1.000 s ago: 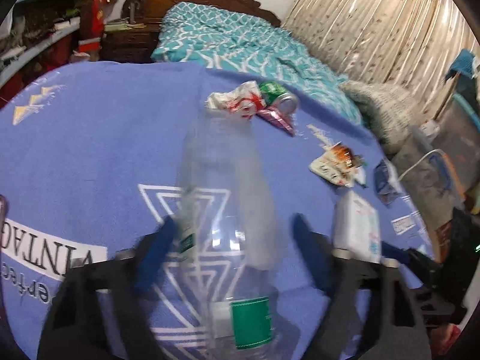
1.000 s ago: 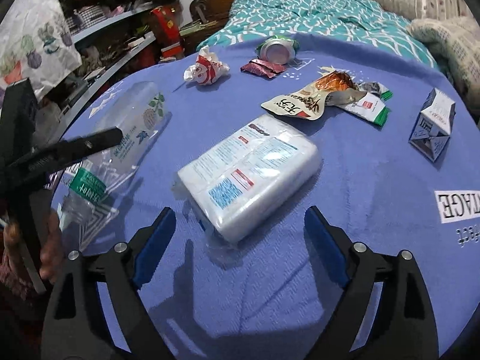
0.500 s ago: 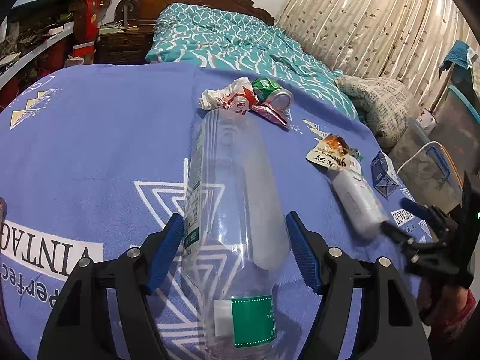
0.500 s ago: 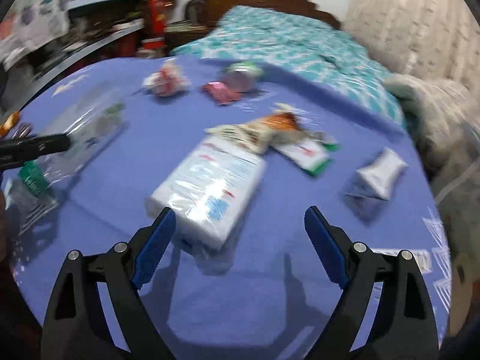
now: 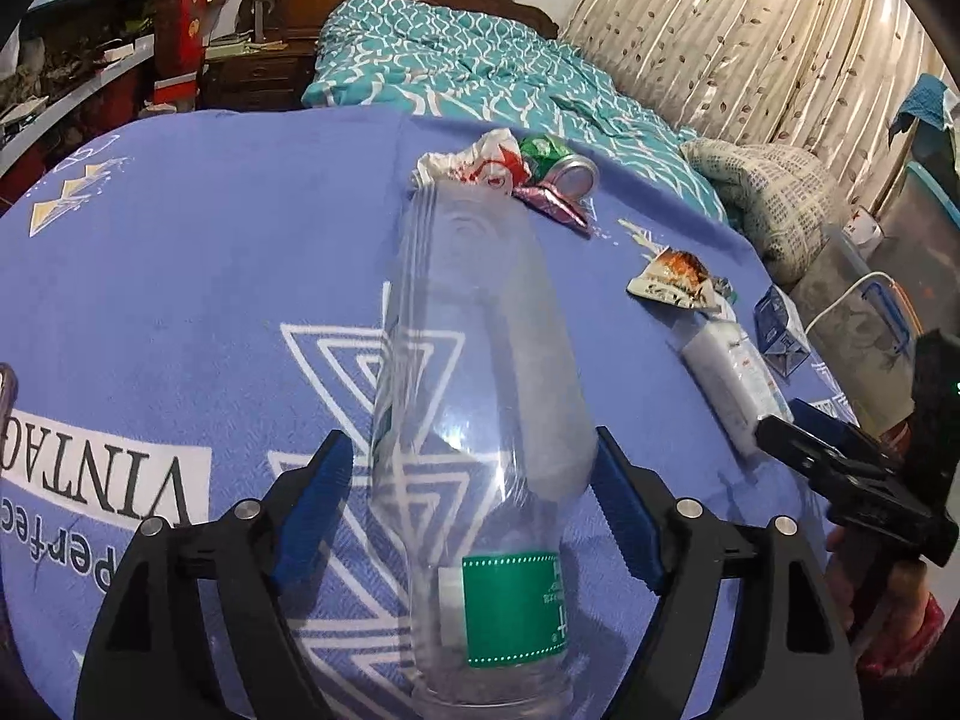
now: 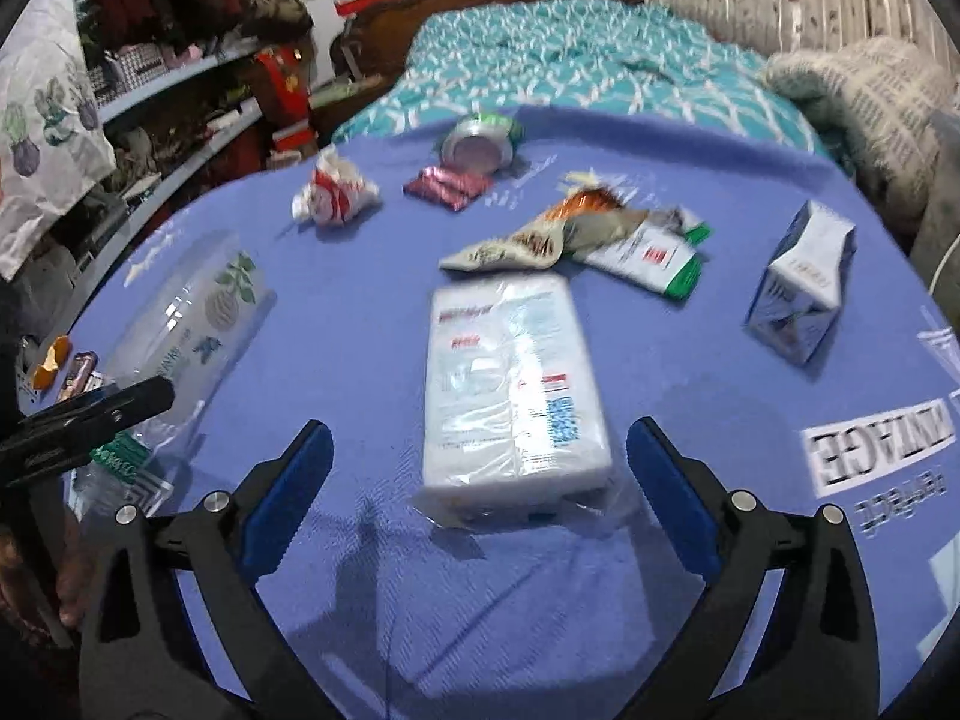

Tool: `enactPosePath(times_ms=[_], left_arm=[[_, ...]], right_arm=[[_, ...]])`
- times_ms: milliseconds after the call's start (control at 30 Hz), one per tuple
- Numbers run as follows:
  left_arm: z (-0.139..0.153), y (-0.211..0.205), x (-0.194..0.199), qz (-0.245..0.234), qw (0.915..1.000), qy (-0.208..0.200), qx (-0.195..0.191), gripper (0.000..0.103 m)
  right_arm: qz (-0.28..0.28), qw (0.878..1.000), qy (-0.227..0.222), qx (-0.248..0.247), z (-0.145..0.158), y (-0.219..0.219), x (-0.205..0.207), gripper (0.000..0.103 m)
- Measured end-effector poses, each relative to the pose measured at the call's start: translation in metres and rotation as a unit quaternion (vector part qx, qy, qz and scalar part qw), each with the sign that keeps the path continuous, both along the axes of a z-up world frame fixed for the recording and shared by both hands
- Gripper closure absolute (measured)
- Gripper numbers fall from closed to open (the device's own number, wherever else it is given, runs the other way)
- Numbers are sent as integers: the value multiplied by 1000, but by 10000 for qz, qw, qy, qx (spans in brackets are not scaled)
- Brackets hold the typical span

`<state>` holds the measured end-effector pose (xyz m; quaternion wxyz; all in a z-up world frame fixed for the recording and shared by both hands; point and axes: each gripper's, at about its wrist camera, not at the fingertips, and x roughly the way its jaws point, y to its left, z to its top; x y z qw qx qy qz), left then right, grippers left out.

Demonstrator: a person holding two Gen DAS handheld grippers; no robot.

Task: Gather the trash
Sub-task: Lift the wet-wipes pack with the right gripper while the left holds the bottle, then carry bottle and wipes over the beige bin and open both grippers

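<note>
Scene: we see a blue cloth (image 6: 372,360) printed with white triangles, spread over a table at the foot of a bed (image 6: 570,60), litter scattered across it.

Left gripper (image 5: 468,480): its jaws are opening either side of a clear bottle (image 5: 480,372) that lies on the cloth between them; a gap shows at the left pad, while the right pad sits just beside the bottle's wall (we cannot tell whether it still touches).

Bottle: on its side, green label toward the camera, far end pointing at the crumpled wrapper (image 5: 474,159).

Right gripper (image 6: 477,468): its jaws are opening, spread wide and holding nothing; the near end of a white tissue pack (image 6: 510,384) lies on the cloth between the blue pads, apart from both.

Far litter: a green can (image 6: 483,138) on its side beside a pink foil wrapper (image 6: 450,186), near the bed-side edge.

Middle litter: a torn snack bag (image 6: 540,234) overlapping a flat green-and-white packet (image 6: 654,258), just beyond the tissue pack.

Right side: a small carton (image 6: 804,282), well apart from the pack.

Hand: in the left view, a person's hand (image 5: 870,576) grips the right gripper's handle at the table edge.
</note>
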<state>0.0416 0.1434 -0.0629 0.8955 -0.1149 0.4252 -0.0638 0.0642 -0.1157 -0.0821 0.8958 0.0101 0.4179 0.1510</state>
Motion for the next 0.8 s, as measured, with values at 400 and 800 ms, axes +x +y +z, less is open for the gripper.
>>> enactPosePath(times_ms=[400, 800], left_arm=[[6, 0, -9, -201, 9990, -125, -379, 39], [42, -125, -11, -2210, 9738, -381, -374, 39]], right_arm=[[-54, 9997, 37, 219, 4, -20, -10, 43], [-754, 9936, -447, 718, 28, -101, -66, 43]])
